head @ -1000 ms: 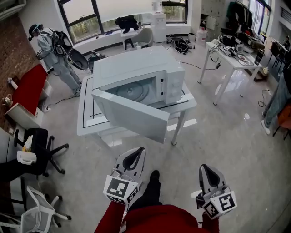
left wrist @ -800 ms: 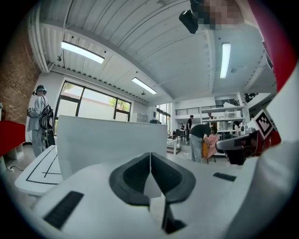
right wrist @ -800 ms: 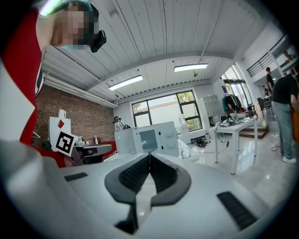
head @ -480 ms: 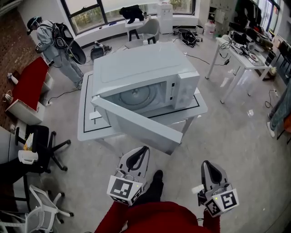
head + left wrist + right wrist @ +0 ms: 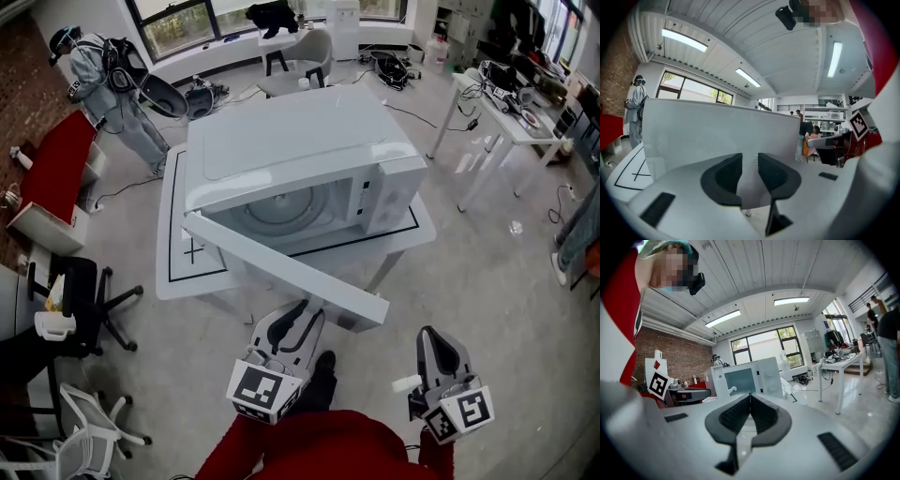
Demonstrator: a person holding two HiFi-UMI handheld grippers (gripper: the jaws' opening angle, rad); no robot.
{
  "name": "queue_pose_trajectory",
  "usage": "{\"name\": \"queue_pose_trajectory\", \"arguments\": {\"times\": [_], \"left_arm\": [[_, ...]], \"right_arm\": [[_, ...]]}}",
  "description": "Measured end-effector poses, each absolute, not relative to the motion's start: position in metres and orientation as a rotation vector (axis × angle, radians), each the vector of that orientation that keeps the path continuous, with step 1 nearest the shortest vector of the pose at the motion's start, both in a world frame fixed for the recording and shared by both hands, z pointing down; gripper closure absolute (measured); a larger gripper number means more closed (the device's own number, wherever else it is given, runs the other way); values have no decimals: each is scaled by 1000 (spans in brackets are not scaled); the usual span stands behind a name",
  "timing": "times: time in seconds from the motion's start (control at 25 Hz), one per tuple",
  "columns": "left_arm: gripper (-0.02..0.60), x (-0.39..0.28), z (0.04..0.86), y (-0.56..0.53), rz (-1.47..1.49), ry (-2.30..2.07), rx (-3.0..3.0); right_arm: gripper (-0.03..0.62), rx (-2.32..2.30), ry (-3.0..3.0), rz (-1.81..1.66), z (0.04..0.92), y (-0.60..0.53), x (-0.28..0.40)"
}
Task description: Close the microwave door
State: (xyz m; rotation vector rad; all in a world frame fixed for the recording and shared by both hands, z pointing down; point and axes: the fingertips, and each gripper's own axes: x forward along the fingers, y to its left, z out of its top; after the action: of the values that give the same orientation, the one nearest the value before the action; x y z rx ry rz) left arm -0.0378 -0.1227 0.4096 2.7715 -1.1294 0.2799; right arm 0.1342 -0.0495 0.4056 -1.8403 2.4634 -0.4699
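On the white tabletop (image 5: 178, 253) the microwave door (image 5: 291, 272) stands open. Our left gripper (image 5: 302, 315) sits just beside it, slightly parted and empty; our right gripper (image 5: 436, 343) is closed, empty.

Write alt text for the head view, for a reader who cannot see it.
A white microwave sits on a white table with its door swung wide open toward the camera. Below, a person in red sleeves holds the left hand-held gripper close to the door and the right hand-held gripper farther back.
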Motion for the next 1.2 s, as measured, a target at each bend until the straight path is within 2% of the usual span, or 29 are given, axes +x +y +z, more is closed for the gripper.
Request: {"name": "queue_pose_trajectory", "arguments": {"times": [0.72, 1.2], "left_arm": [[479, -6, 409, -176, 287, -999, 2819], [479, -8, 414, -217, 263, -1042, 2801]], "right_arm": [[580, -1934, 2407, -460, 406, -83, 148], [581, -1965, 2391, -445, 404, -102, 148]]}}
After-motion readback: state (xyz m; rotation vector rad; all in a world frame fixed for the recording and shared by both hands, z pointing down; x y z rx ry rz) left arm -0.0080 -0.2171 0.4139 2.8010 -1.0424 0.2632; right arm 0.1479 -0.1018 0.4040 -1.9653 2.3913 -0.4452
